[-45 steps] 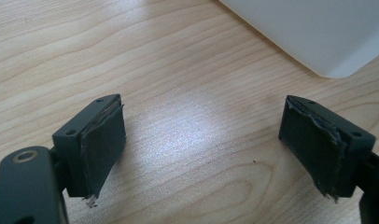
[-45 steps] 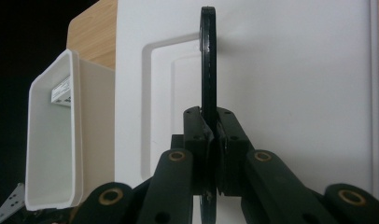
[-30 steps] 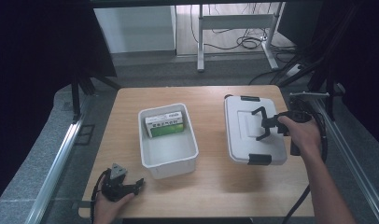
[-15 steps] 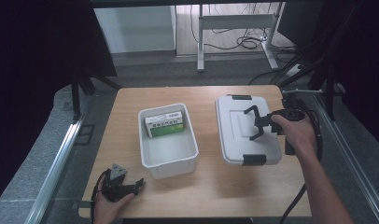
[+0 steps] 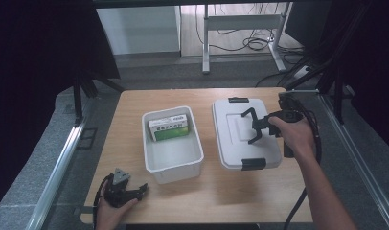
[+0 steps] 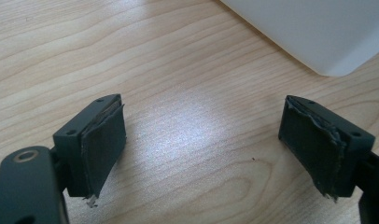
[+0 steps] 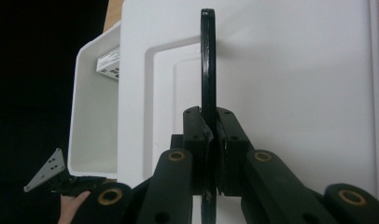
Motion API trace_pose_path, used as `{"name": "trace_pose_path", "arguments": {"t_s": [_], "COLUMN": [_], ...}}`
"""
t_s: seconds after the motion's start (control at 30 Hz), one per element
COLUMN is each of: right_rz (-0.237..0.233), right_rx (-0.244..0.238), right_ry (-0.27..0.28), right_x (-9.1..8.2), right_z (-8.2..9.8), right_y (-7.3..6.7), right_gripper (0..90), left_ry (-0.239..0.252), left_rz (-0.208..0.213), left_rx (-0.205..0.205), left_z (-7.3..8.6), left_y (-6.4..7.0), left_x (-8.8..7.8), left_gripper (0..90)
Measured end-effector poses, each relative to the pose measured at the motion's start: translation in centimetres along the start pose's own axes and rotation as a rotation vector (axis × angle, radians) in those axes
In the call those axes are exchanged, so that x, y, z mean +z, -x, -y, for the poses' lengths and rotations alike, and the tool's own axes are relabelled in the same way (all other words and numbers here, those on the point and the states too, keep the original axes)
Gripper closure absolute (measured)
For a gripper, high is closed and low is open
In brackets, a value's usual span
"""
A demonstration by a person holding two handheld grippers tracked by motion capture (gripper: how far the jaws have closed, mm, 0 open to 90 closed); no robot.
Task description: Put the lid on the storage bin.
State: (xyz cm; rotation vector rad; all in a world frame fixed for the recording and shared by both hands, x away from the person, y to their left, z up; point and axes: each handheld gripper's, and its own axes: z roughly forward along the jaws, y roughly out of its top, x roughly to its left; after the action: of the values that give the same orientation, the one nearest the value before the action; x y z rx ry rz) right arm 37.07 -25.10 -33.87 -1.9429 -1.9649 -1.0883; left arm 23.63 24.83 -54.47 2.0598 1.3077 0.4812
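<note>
A white lid [image 5: 231, 139] with a thin black handle [image 5: 250, 120] hangs in my right gripper [image 5: 254, 127], just right of the open white bin [image 5: 154, 165]. In the right gripper view the jaws are shut on the handle [image 7: 207, 56], with the lid [image 7: 290, 70] flat beyond it. A green and white box [image 5: 169, 128] lies at the far end of the bin. My left gripper [image 5: 142, 188] rests at the table's front left corner. Its jaws stand open over bare wood in the left gripper view [image 6: 201, 149], with nothing between them.
Black clips [image 5: 252, 164] sit on the lid's near and far ends. The bin's corner [image 6: 318, 28] lies just ahead of the left gripper. Metal rails [image 5: 58, 163] run along both sides of the wooden table [image 5: 216, 191]. A desk frame and cables [image 5: 240, 43] stand on the floor behind.
My right gripper has carried the lid to the left, closer to the bin. The left gripper has stayed put.
</note>
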Motion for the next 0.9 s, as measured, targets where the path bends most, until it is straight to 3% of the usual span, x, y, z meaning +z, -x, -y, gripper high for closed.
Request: {"name": "trace_pose_path", "arguments": {"t_s": [0.47, 0.9], "right_rz": [-0.035, -0.058], "right_rx": [-0.036, -0.077], "right_ry": [-0.030, -0.043], "right_x": [1.2, 1.8], "right_z": [-0.1, -0.6], "right_y": [-2.5, -5.9], "right_gripper": [84.4, 84.4], "left_ry": [-0.002, -0.002], "left_rz": [0.000, 0.000], "left_rx": [0.001, 0.002], "left_z": [0.0, 0.0], "left_y": [0.0, 0.0], "left_x": [0.0, 0.0], "left_gripper": [14.7, 14.7]}}
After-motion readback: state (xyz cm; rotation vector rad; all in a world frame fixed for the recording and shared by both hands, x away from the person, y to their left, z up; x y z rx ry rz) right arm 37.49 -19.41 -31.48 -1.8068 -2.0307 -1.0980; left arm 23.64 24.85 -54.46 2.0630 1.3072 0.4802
